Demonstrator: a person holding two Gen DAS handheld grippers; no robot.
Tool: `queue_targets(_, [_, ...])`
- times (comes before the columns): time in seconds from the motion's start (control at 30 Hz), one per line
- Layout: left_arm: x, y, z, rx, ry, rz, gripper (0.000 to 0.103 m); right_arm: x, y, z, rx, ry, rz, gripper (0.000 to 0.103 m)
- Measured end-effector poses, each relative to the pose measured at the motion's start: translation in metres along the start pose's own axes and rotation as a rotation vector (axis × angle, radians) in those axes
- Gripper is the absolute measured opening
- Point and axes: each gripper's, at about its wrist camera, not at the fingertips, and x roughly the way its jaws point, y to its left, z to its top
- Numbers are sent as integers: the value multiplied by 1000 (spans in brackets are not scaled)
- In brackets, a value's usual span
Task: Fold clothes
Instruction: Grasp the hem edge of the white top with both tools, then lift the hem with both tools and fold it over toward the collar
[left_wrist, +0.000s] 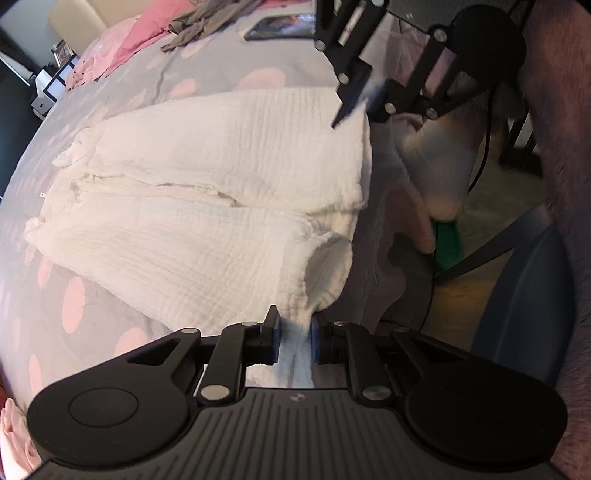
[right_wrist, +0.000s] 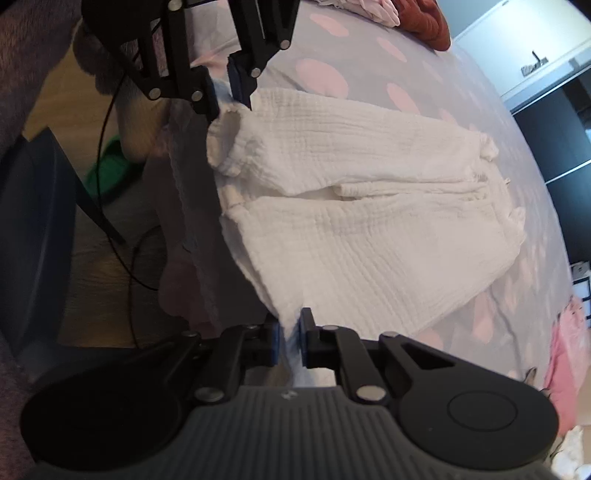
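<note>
your left gripper (left_wrist: 294, 334) and right gripper (right_wrist: 290, 341) each pinch a near corner of the white garment (left_wrist: 207, 192). lift both evenly, keeping that edge taut over the bedspread (left_wrist: 110, 92).

A pair of trousers (left_wrist: 207, 192) lies flat on the bed (left_wrist: 207, 74), its two legs side by side, the leg ends at the bed's near edge. The left gripper (left_wrist: 295, 332) and the right gripper (right_wrist: 290, 336) each sit at one near corner. A crumpled garment (left_wrist: 207, 22) and a tablet (left_wrist: 284, 26) lie behind the trousers, well apart from them.
</note>
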Motion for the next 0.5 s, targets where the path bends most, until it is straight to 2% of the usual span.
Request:
queue_targets(0.13, [-8, 25, 2, -85, -12, -33, 13, -16, -33, 4, 123, -52, 15, 11])
queue_targets(0.2, [-11, 36, 4, -114, -14, -19, 13, -20, -48, 6, 164, -69, 3, 8])
queue_targets(0.3, [-19, 47, 5, -159, -34, -16, 12, -25, -63, 9, 185, -85, -21, 7])
queue_targets(0.4, [-26, 50, 7, -157, -54, -12, 12, -26, -73, 12, 192, -91, -28, 7])
queue_targets(0.47, [-28, 50, 9, -165, -68, -19, 14, -27, -78, 12, 196, -94, -31, 7])
queue_targets(0.5, [-28, 50, 9, -176, -72, -37, 18, -28, -78, 11, 200, -97, -34, 7])
